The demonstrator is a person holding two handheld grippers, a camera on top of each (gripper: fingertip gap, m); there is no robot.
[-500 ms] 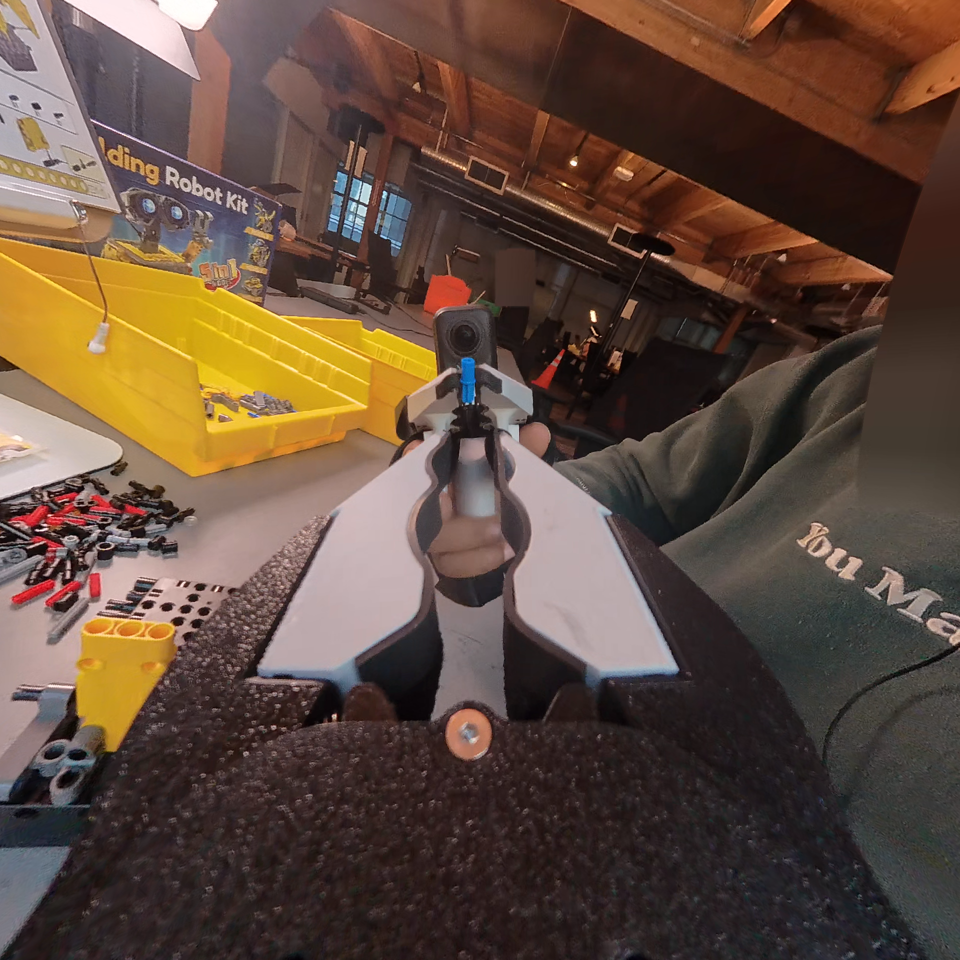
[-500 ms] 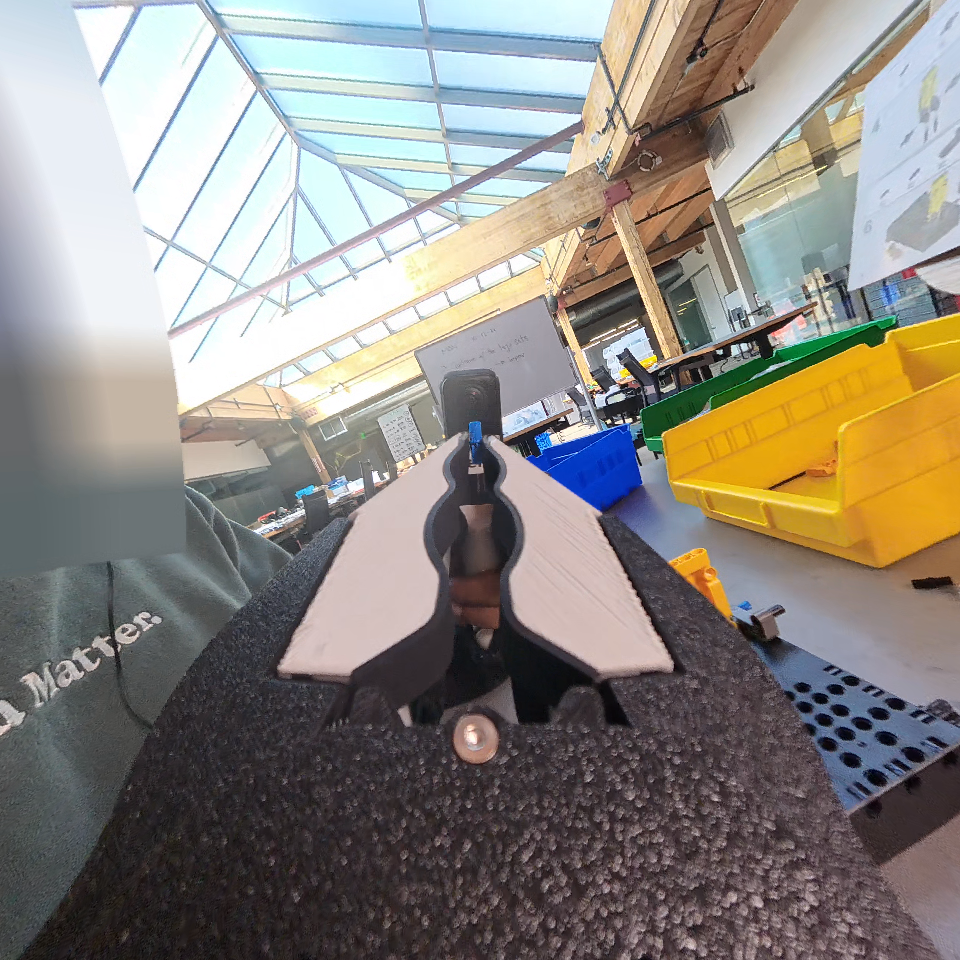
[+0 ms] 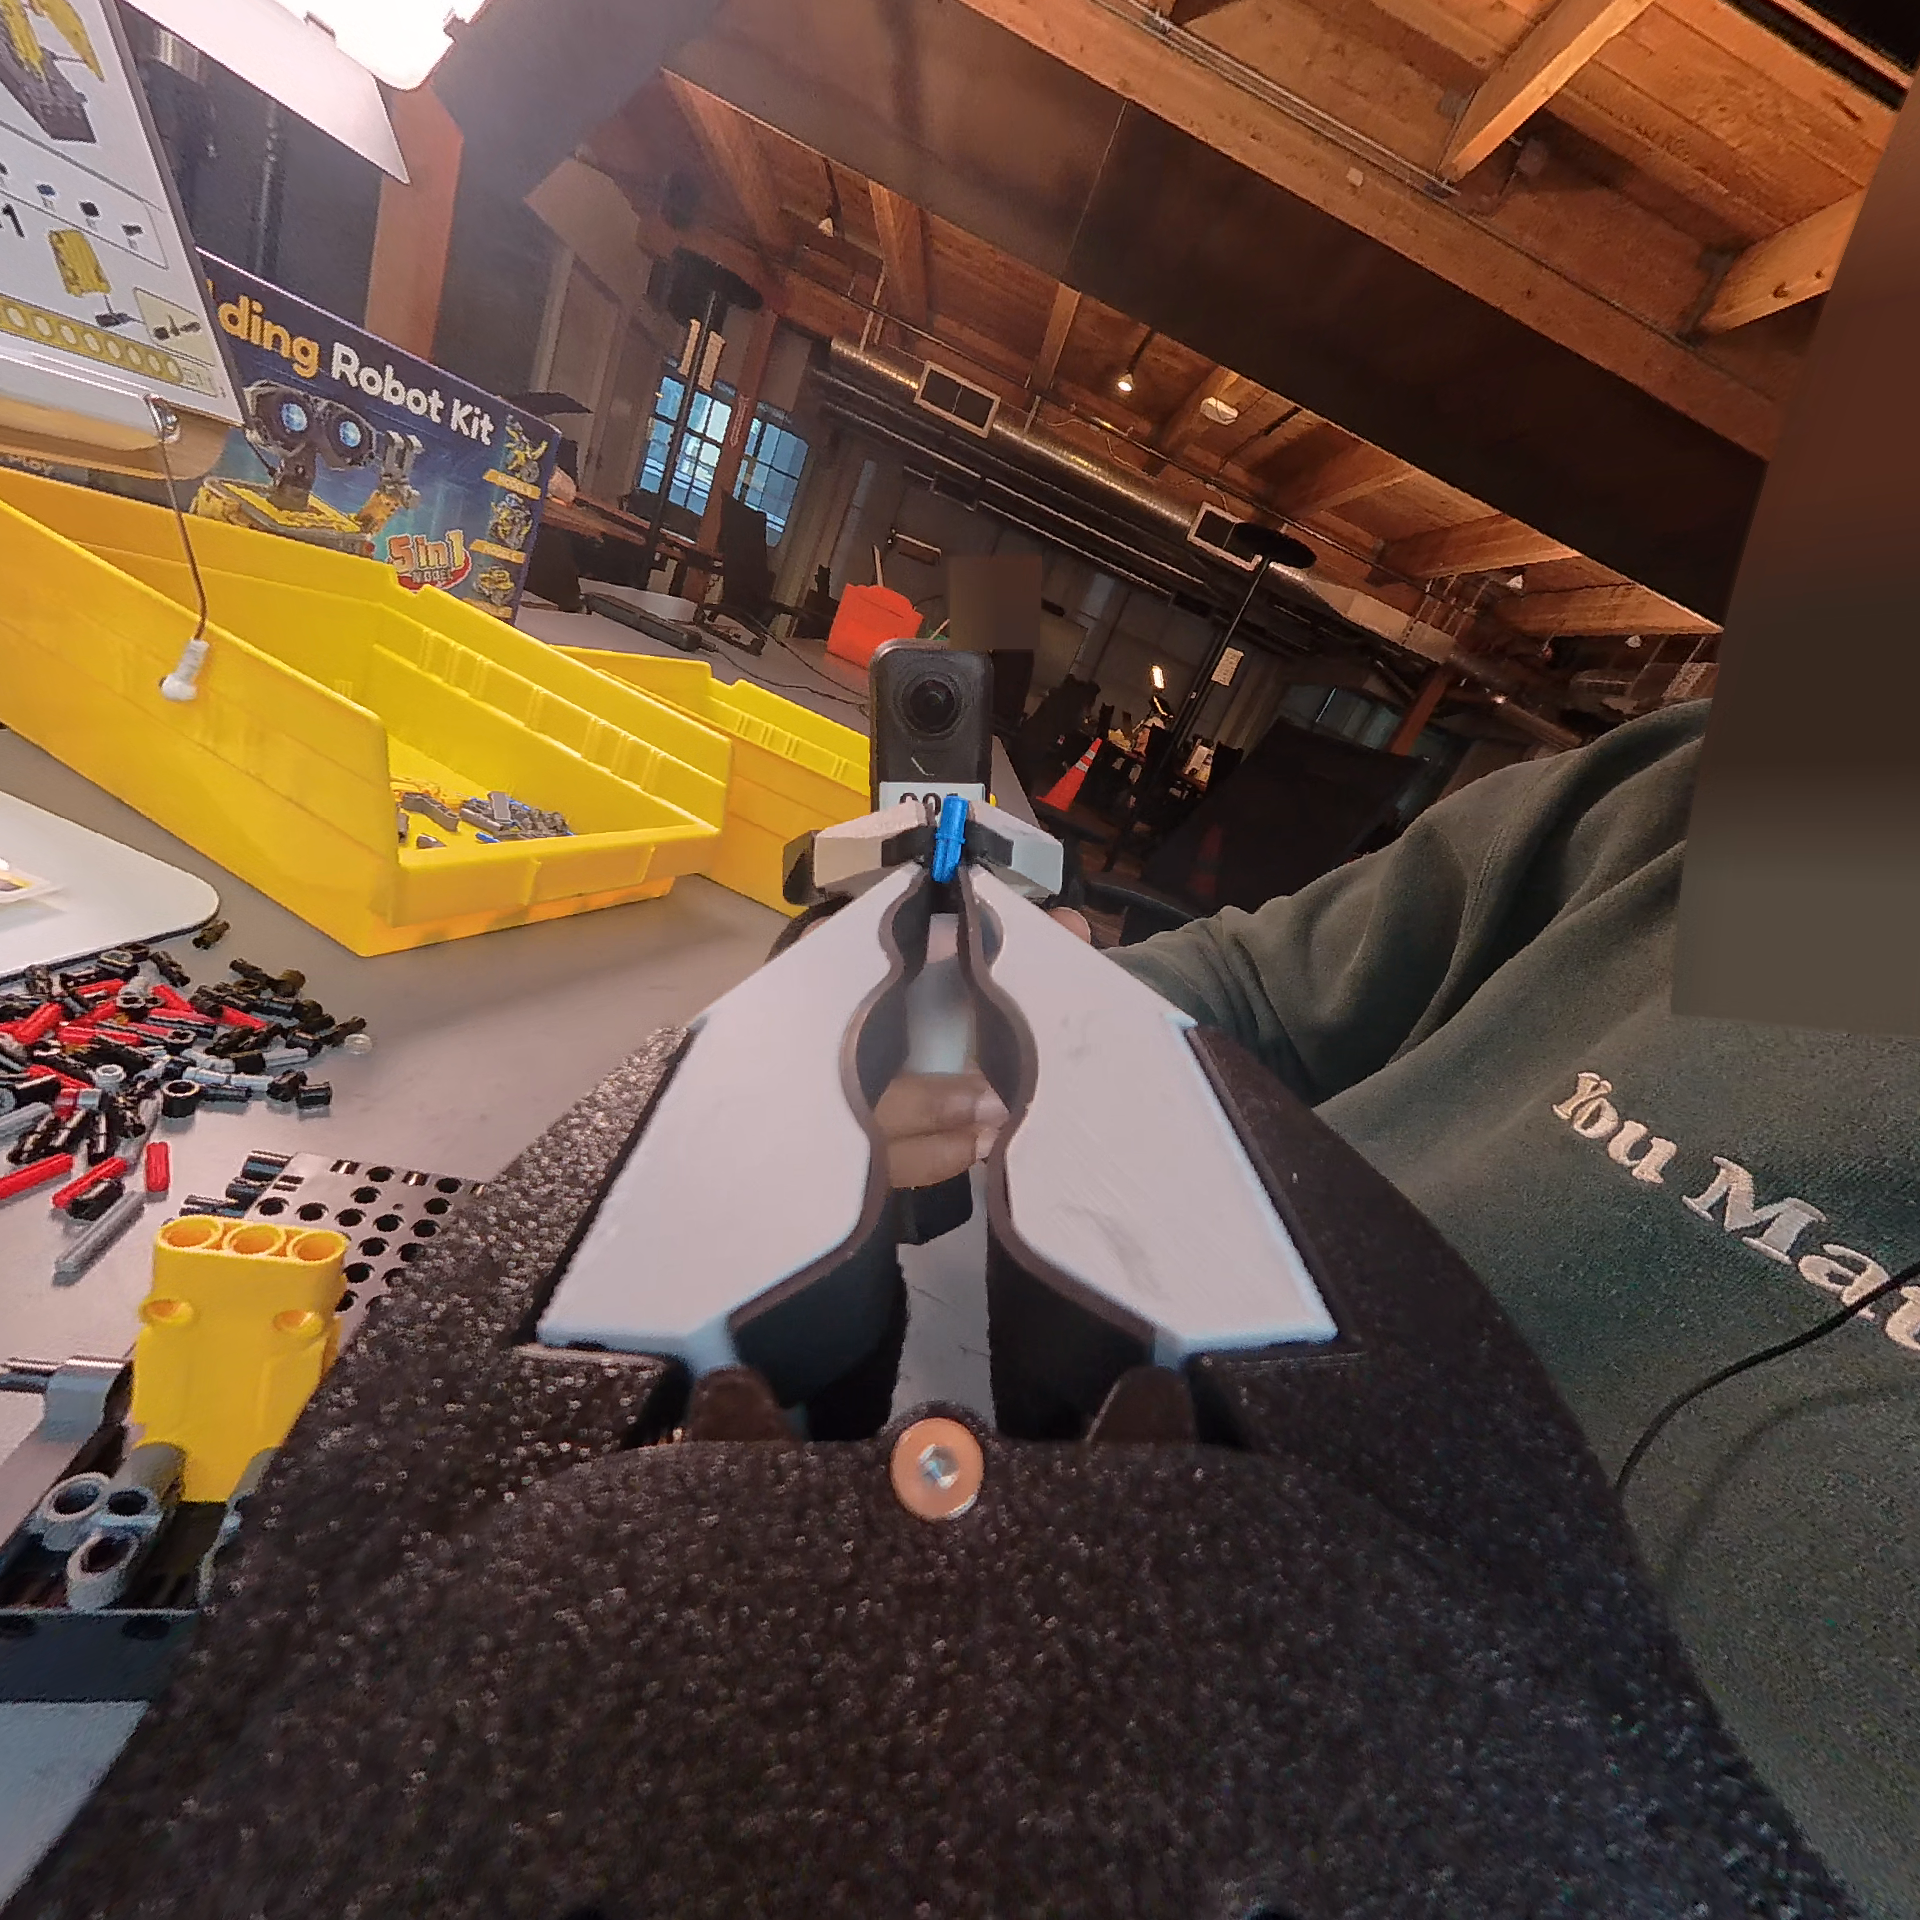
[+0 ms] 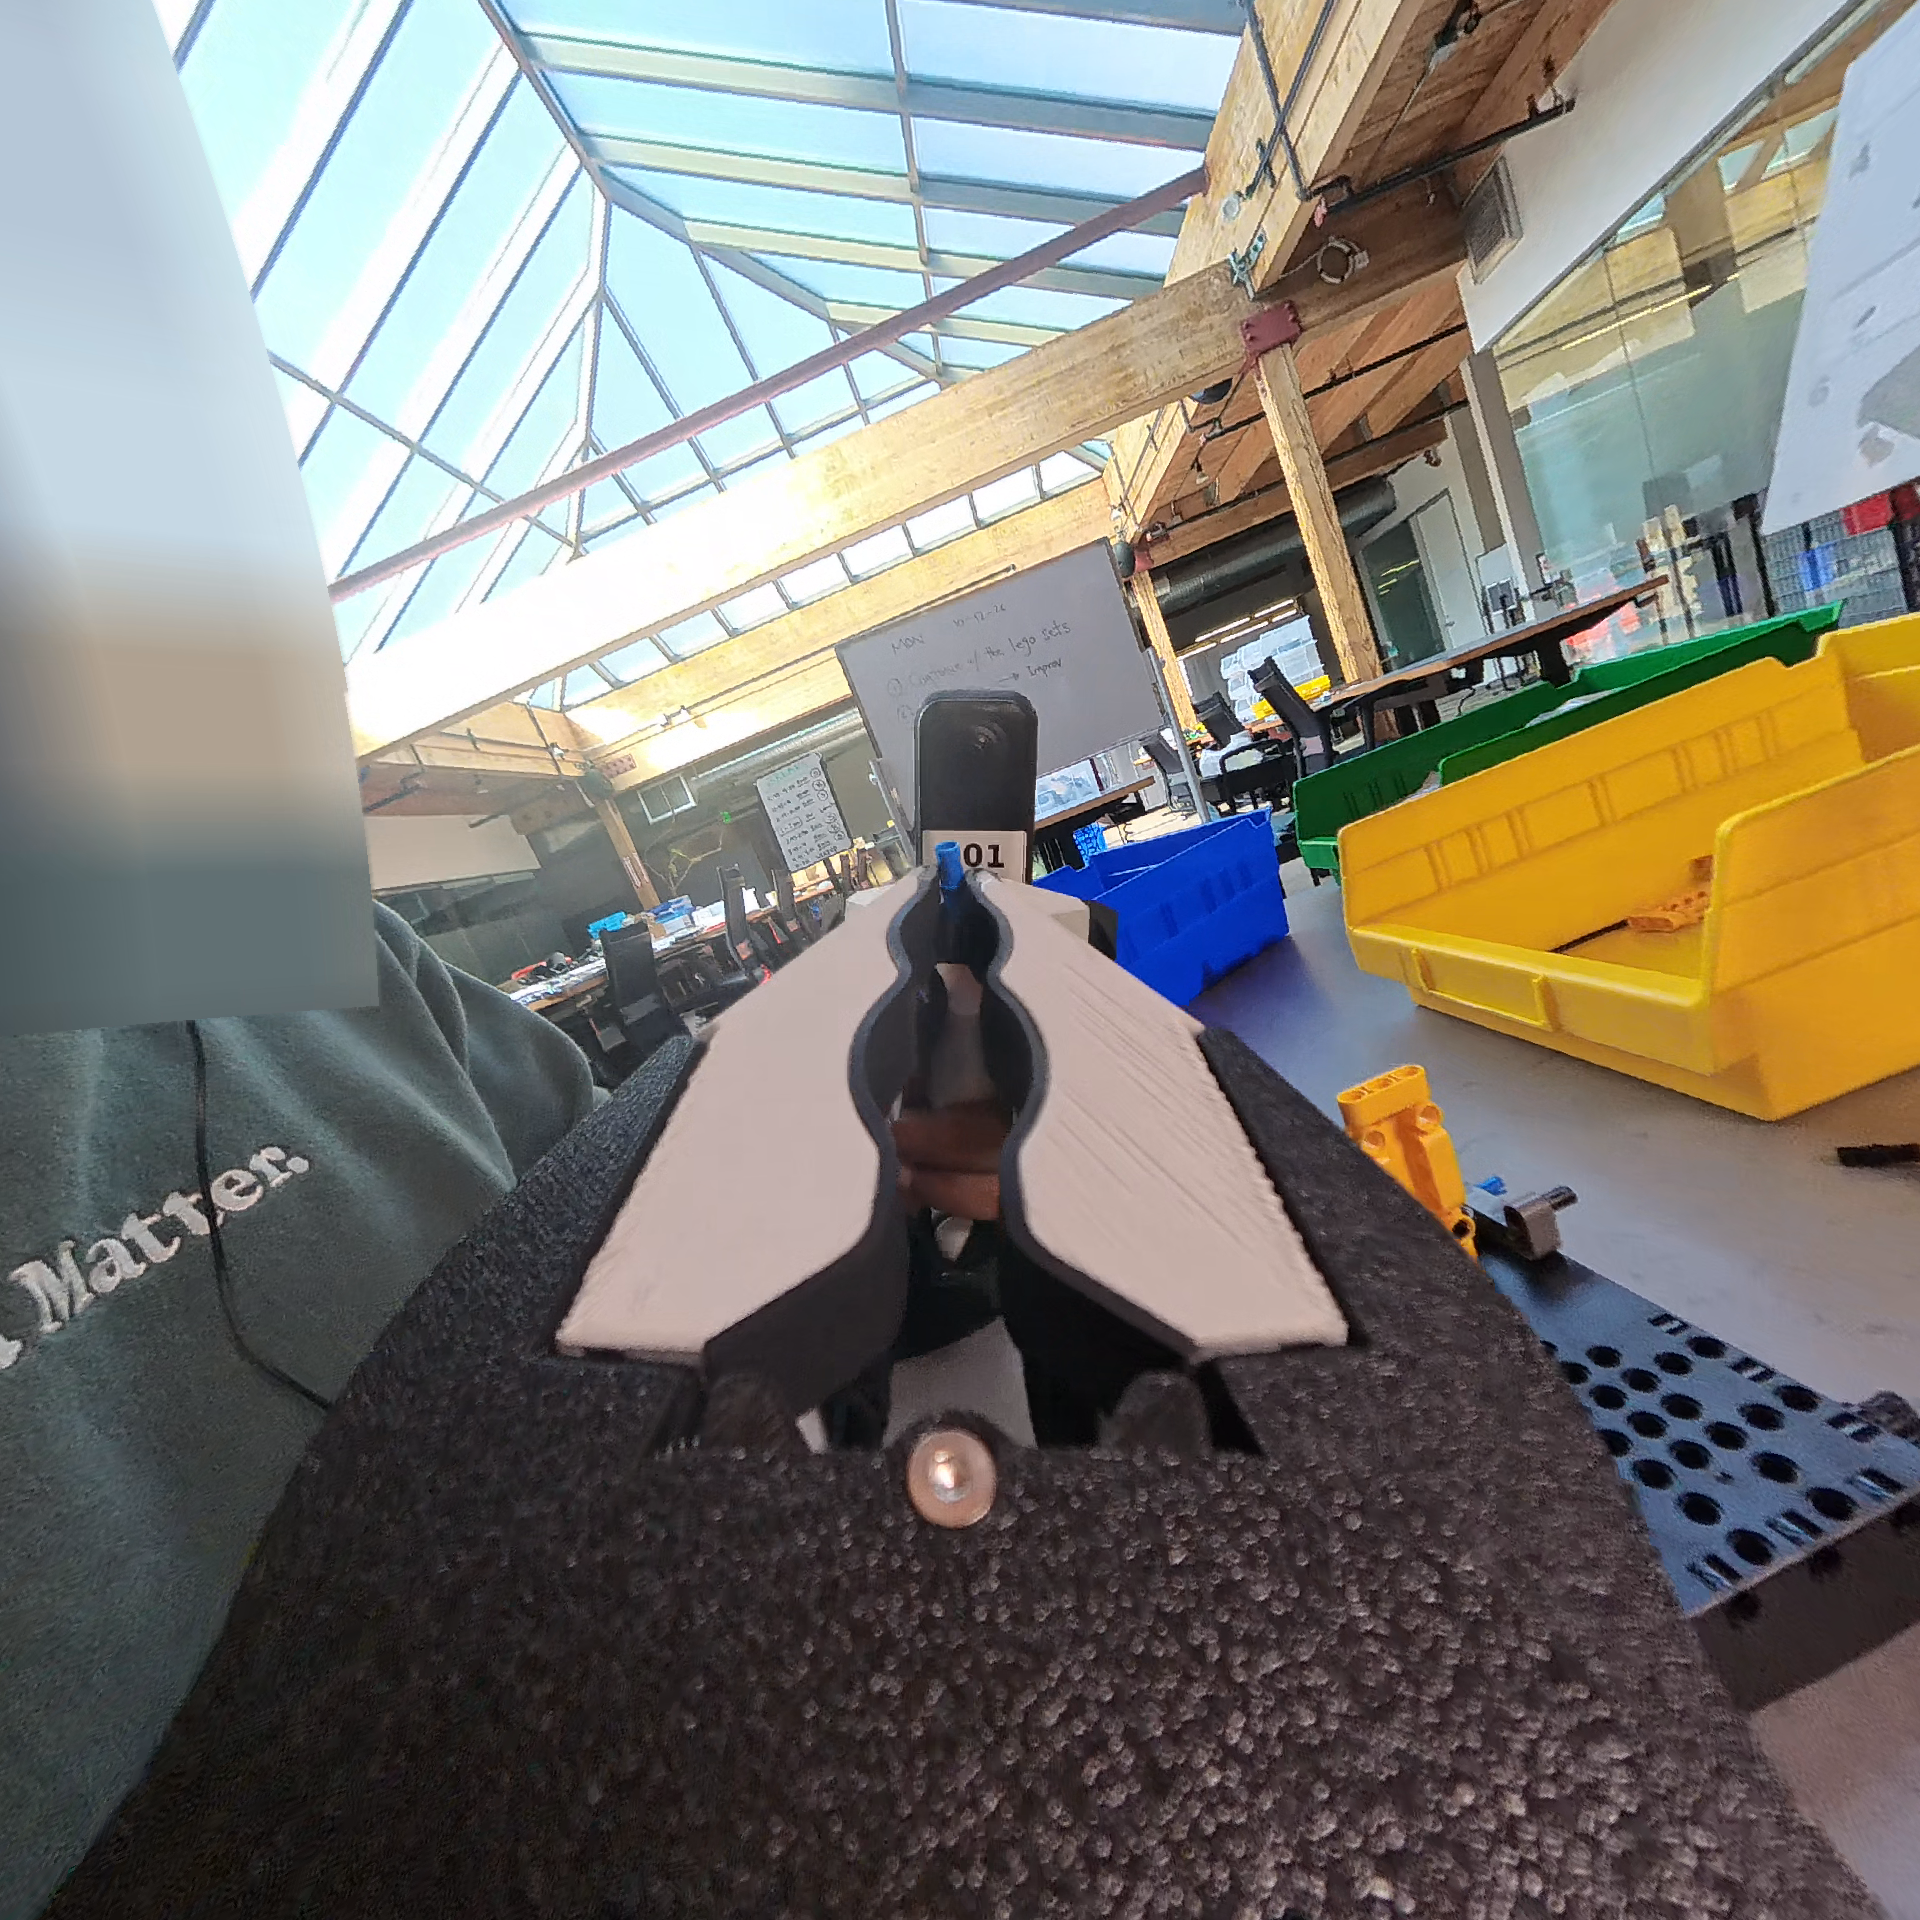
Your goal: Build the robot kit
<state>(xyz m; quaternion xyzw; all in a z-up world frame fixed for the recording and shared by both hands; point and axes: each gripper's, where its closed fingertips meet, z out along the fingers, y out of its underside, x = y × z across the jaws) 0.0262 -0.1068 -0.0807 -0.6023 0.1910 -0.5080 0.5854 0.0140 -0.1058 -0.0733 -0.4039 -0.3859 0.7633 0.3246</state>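
Both tongs are raised above the grey table (image 3: pixel 499 1018) and meet tip to tip.

- Small blue plastic pin (image 3: pixel 945 844): upright in the air at the meeting point, in front of the person's green sweatshirt (image 3: pixel 1558 1039).
- Right gripper (image 4: pixel 948 883): clenched on the pin. The left wrist view shows it head-on, with a grey tip pressed to each side of the pin.
- Left gripper (image 3: pixel 940 888): tips drawn narrow about the pin's lower end. Cannot tell whether they press it.
- Left wrist view only: scattered red and black small parts (image 3: pixel 125 1049), a printed kit box (image 3: pixel 395 457), and a long yellow plastic bin (image 3: pixel 312 748).
- Right wrist view only: a blue plastic bin (image 4: pixel 1184 914) and a green plastic bin (image 4: pixel 1558 727).
- Both views: a yellow studded block (image 3: pixel 234 1340) resting on a black perforated plate (image 4: pixel 1704 1455).
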